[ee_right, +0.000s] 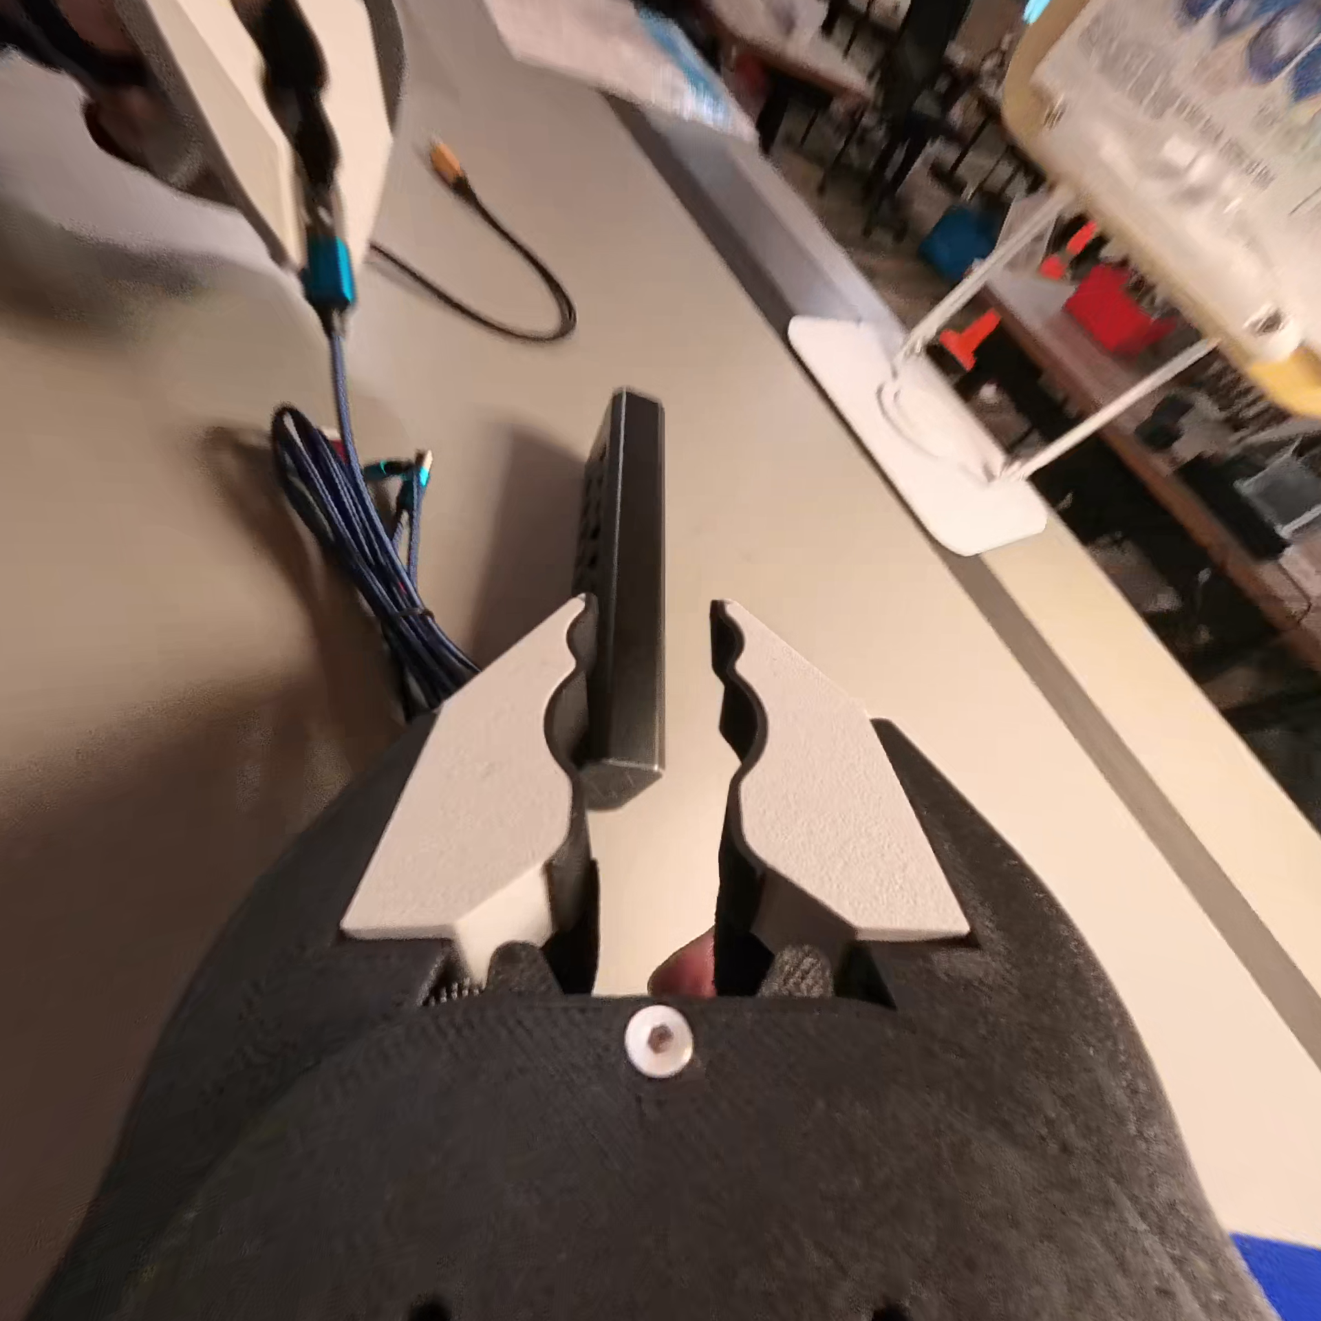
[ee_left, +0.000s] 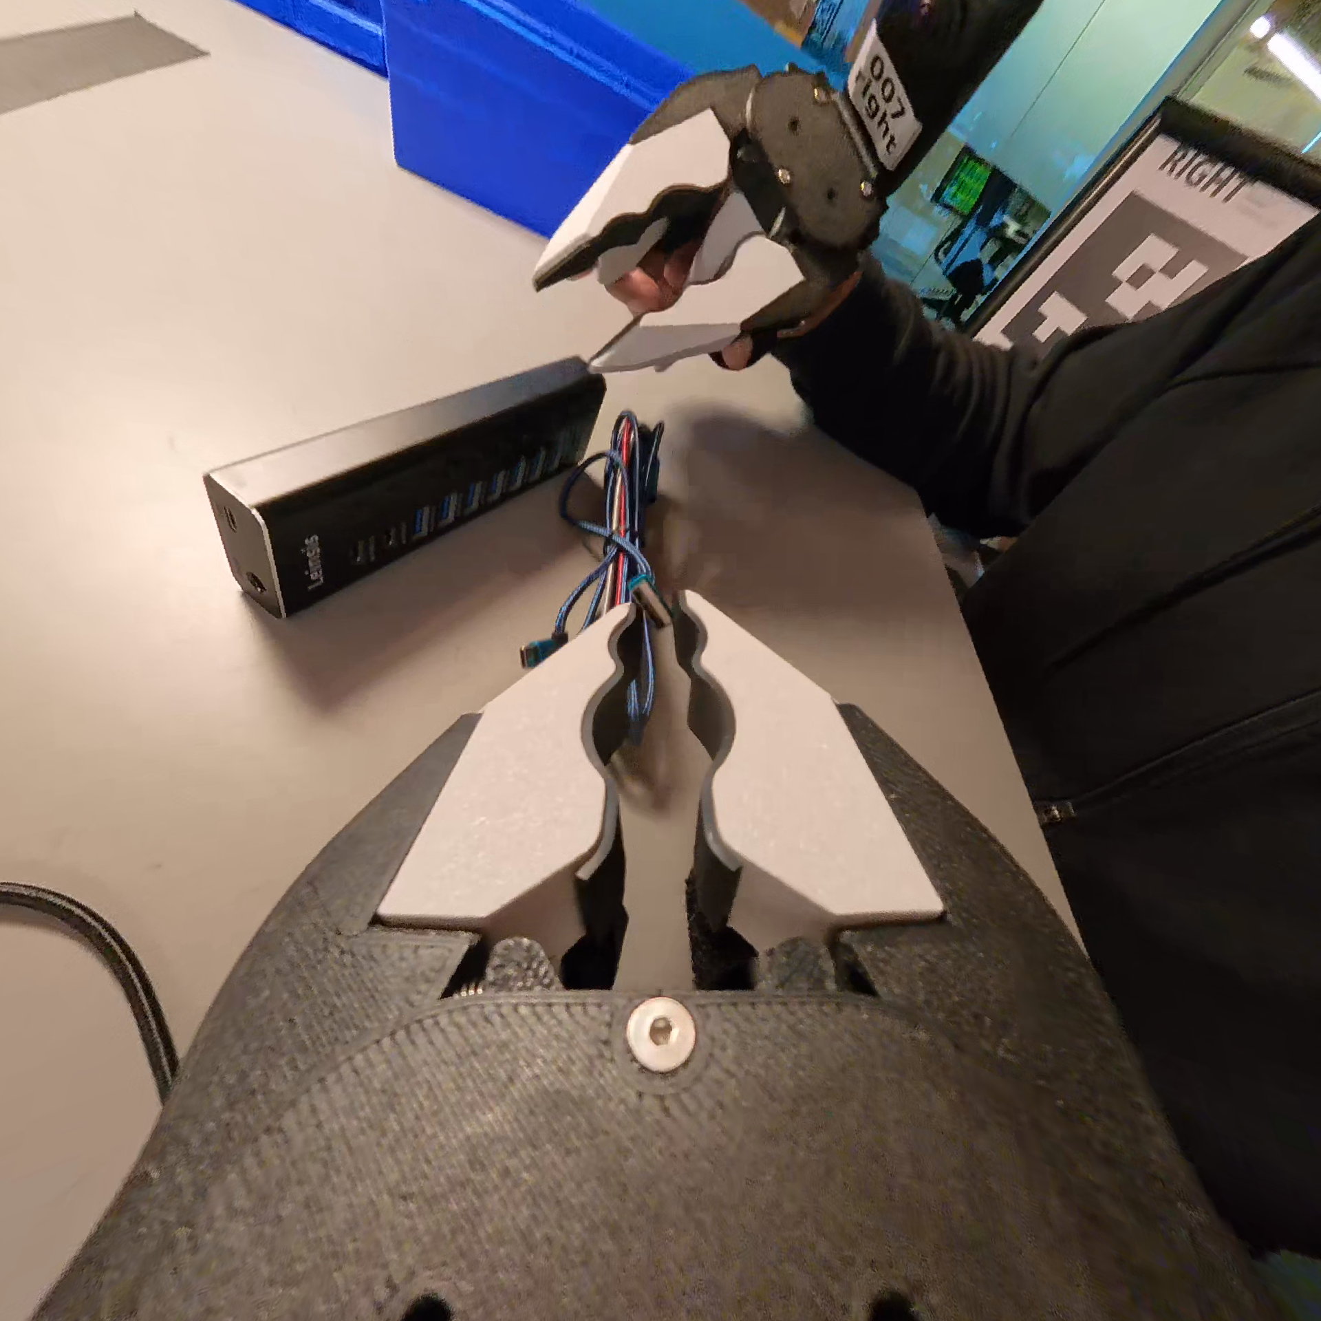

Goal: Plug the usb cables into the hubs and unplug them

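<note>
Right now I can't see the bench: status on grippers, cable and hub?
Left gripper shut on blue USB plug, cable bundle trailing. Right gripper open, over black hub's end. Nothing plugged in. Ports unobstructed.

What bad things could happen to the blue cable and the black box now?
The left gripper pinches only the blue cable's plug, so the plug might twist or slip. The rest of the cable bundle could snag. The right gripper is open around the hub, which might slide when pushed.
</note>
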Available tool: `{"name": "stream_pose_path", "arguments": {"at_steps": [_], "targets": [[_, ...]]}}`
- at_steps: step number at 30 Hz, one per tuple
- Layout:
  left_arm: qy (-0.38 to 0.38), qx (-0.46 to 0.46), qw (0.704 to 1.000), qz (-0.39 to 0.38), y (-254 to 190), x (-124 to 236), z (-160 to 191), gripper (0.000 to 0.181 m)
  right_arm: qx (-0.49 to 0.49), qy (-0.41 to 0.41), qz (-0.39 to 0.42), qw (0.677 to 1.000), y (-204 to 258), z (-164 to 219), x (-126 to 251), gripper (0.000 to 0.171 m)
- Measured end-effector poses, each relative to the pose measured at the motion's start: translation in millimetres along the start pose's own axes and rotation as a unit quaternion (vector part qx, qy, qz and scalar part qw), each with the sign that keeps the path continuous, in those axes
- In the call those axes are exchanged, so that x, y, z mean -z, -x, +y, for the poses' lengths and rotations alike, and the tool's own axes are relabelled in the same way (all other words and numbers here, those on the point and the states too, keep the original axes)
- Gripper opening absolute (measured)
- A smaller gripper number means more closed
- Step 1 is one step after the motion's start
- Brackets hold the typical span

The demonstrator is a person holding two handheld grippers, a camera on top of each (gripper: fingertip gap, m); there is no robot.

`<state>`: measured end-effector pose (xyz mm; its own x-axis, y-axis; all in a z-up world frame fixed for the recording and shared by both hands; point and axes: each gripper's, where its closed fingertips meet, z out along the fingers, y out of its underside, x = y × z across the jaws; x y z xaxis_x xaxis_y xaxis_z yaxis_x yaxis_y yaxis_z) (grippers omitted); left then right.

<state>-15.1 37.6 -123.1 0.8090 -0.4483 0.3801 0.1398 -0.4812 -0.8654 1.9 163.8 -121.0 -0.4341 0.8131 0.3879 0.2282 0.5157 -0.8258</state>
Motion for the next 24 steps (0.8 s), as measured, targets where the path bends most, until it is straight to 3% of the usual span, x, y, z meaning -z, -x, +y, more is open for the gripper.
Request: {"name": "stream_pose_path", "arguments": {"at_steps": [4, 11, 20, 24], "targets": [[-0.027, 0.002, 1.000, 0.002, -3.2, -1.4, -10.3, 0.010, -0.007, -0.062, -0.032, 0.998, 15.1, -27.7, 8.6, 0.033], [-0.050, -0.013, 0.999, -0.008, -6.9, -15.5, -18.9, 0.010, 0.021, -0.076, -0.092, 0.993, 64.4, -40.2, -4.1, 0.033], [-0.099, -0.032, 0.994, -0.018, -21.2, -36.5, -35.7, 0.011, 0.053, -0.048, -0.045, 0.996, 74.7, -34.4, -21.5, 0.032], [-0.124, -0.019, 0.992, -0.032, -18.0, -39.3, -41.2, 0.011, 0.030, -0.045, -0.039, 0.998, 71.2, -32.1, -23.4, 0.010]]}}
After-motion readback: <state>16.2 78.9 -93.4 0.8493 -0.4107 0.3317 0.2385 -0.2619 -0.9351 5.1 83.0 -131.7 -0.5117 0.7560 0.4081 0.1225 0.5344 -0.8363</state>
